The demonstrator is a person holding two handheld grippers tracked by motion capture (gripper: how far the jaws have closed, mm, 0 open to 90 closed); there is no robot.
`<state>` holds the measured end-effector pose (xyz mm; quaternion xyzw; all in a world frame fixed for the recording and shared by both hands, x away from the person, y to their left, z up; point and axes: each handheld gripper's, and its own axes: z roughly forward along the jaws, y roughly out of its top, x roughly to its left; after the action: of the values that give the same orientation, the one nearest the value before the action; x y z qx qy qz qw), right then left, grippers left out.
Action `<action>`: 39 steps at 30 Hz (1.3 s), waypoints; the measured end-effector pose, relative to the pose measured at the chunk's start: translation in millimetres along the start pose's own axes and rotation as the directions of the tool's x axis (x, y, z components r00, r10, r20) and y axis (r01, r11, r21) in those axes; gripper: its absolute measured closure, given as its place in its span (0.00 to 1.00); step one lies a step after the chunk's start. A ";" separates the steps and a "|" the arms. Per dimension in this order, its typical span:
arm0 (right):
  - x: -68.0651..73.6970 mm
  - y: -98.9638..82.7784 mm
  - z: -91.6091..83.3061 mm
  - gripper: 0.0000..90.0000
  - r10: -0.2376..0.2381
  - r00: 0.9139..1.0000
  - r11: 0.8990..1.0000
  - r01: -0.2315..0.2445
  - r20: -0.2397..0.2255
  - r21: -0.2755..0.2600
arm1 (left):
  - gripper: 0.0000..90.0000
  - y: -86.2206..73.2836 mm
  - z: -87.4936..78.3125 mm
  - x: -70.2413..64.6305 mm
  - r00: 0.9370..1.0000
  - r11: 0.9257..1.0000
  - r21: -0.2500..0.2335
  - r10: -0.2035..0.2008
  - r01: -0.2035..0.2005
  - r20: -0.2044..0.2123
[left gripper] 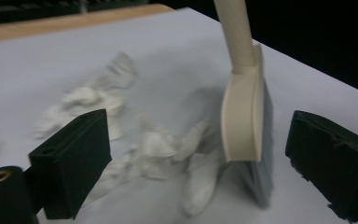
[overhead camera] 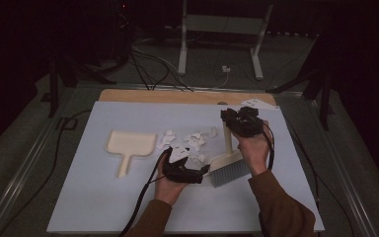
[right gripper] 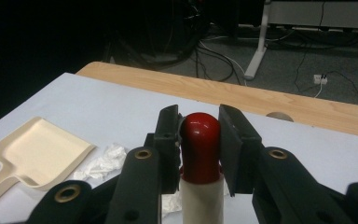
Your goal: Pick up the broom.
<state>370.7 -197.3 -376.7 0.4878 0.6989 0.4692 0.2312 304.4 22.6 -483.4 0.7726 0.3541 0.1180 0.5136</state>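
The brush (overhead camera: 228, 165) stands bristles-down on the tabletop (overhead camera: 103, 197), its handle top hidden by the right gripper (right gripper: 200, 135), whose fingers clamp its red tip. Beside the brush, the left gripper (left gripper: 200, 163) lies level, fingers wide apart, empty, facing blurred paper scraps (left gripper: 163, 149).

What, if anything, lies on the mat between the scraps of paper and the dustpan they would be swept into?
Nothing visible does. The paper scraps lie just right of the dustpan, with bare white mat between; the brush stands on their far side.

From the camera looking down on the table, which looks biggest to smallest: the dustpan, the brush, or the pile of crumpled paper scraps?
1. Dustpan, pan plus handle.
2. Brush, close behind, though a hand hides part of its handle.
3. Paper scraps: the spread rivals the brush, so that order is unsure.
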 end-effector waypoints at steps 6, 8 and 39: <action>-0.6 -0.4 -1.1 0.78 0.002 1.000 1.000 -0.002 -0.003 -0.004 | 0.22 5.2 30.8 -9.5 0.999 0.999 0.049 -0.006 0.003 0.052; -1.2 -0.5 -1.1 0.78 0.003 1.000 1.000 -0.003 -0.006 -0.004 | 0.28 5.9 44.8 -13.5 0.997 0.996 0.086 -0.010 0.004 0.075; -36.2 -11.9 -3.3 0.10 -0.030 0.992 0.999 0.033 -0.124 0.023 | 0.78 5.8 45.9 -13.6 0.943 0.991 0.112 -0.100 0.067 0.316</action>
<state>377.7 -232.2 -390.5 0.4497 0.7254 0.4858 0.1887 322.2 -20.4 -496.2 0.7905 0.3037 -0.0490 0.5296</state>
